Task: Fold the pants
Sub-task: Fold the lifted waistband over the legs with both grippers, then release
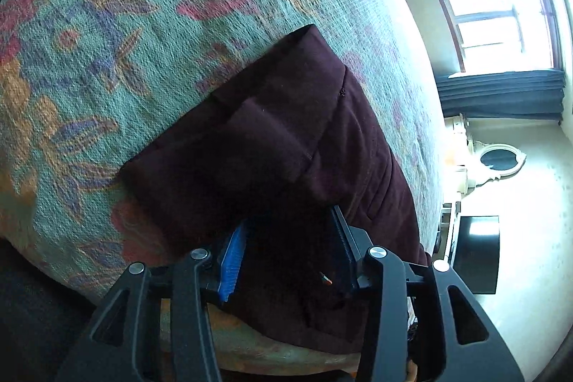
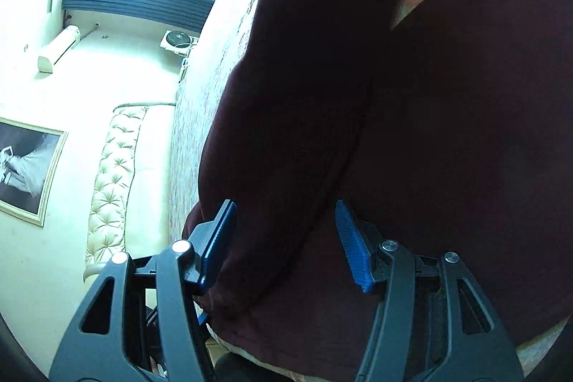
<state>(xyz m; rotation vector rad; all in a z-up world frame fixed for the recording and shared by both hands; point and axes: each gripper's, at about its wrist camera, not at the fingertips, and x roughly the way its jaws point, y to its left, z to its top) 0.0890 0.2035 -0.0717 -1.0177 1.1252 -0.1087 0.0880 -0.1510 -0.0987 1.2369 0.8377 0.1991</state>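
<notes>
Dark maroon pants (image 1: 286, 138) lie on a bed with a teal floral bedspread (image 1: 107, 42). In the left wrist view my left gripper (image 1: 290, 231) stands open around the near edge of the pants, blue pads on either side of the cloth. In the right wrist view the pants (image 2: 412, 113) fill most of the frame, one leg running up and away. My right gripper (image 2: 286, 231) is open, its blue pads (image 2: 352, 246) straddling a thick fold of the maroon cloth.
A bright window with dark curtains (image 1: 501, 92) and a black screen (image 1: 476, 253) stand beyond the bed. The right wrist view shows a tufted cream headboard (image 2: 114, 174), a framed picture (image 2: 25, 167) and a wall air conditioner (image 2: 59, 49).
</notes>
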